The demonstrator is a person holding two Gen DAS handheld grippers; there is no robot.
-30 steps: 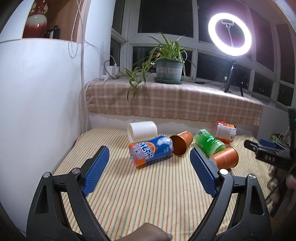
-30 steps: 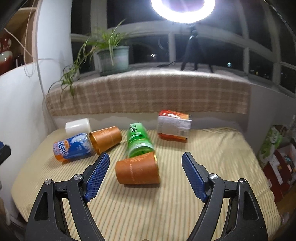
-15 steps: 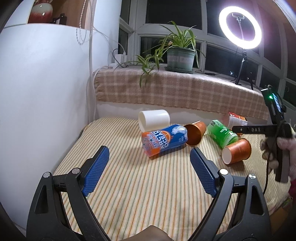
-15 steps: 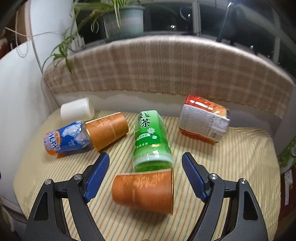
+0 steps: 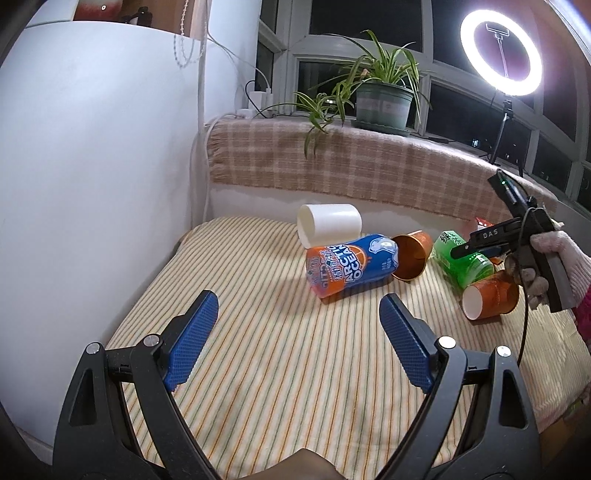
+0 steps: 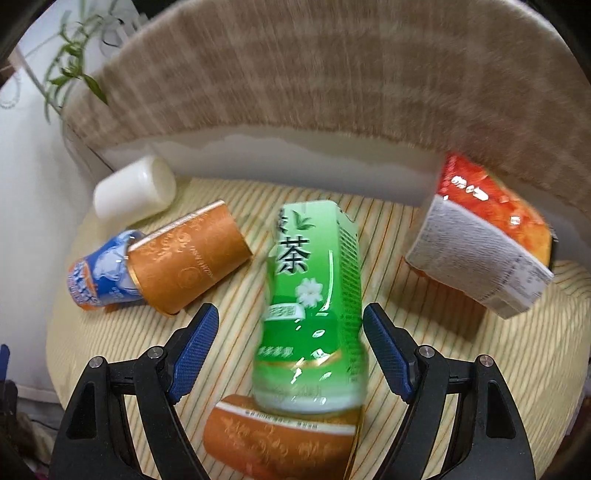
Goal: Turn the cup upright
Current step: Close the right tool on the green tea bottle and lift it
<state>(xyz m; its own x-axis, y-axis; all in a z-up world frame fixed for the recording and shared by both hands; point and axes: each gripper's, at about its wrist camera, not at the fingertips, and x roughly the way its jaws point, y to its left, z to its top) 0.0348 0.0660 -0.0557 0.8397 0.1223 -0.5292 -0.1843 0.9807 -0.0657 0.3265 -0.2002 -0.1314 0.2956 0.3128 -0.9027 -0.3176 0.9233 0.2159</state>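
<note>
You are working in a home, in a room set against a bay of dark night-time windows [image 5: 369, 33]. A checked beige woven cloth [image 5: 332, 166] covers the sill, where a green potted spider plant [image 5: 380, 92] stands beside a lit ring light on a black tripod [image 5: 500, 48]. White chargers and cables [image 5: 258, 99] sit at the sill's left end. A yellow striped fabric-covered surface [image 5: 258, 332] carries household drink cans, cartons and paper cups.

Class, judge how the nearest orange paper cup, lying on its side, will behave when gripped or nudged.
The orange paper cup would probably roll, being round and on its side. Its thin wall looks crushable, and it seems light. The green tea bottle beside it may block rolling.
</note>
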